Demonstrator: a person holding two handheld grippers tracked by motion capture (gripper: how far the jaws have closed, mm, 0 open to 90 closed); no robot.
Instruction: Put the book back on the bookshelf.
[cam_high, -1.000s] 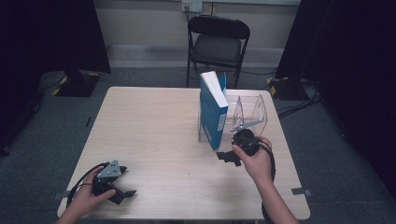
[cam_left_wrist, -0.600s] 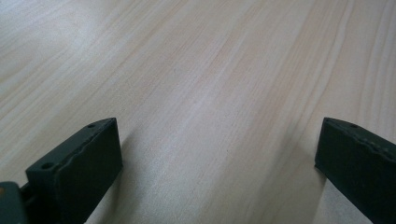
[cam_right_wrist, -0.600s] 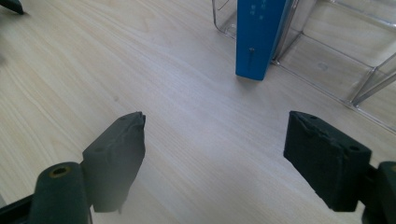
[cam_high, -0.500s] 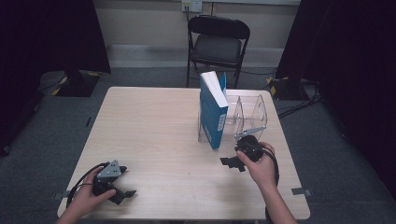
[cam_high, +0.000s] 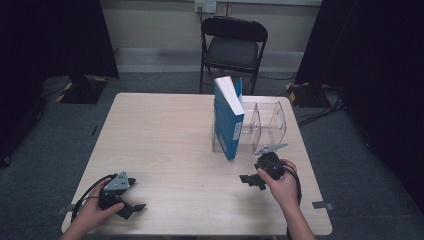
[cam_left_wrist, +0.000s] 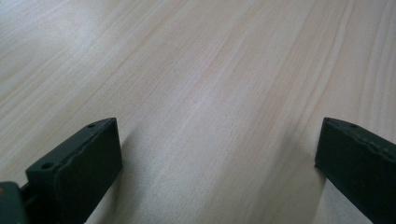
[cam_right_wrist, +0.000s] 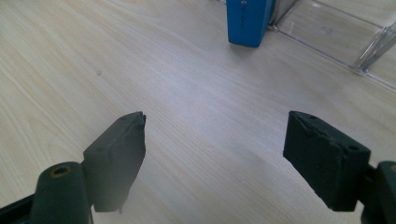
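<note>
**At table's right edge: right gripper near upright blue book**

On table (cam_high: 165, 135), one blue book (cam_high: 228, 117) upright in clear divider rack (cam_high: 270, 122), long axis vertical, leaning slightly. Up and slightly left of right gripper (cam_high: 251, 181), close by; in right gripper view, ahead and above jaws (cam_right_wrist: 247, 18). Right gripper jaws wide, nothing between. Left gripper (cam_high: 131, 207) well apart at near-left corner, jaws wide, empty over bare wood. Right hand nearer. Count: one book, one rack, two grippers, one chair (cam_high: 232, 42) behind.

Overhead light is falling evenly on the worktop (cam_high: 165, 135) — surroundings are staying dark; close tongs are blurring softly, casting faint shadows.
</note>
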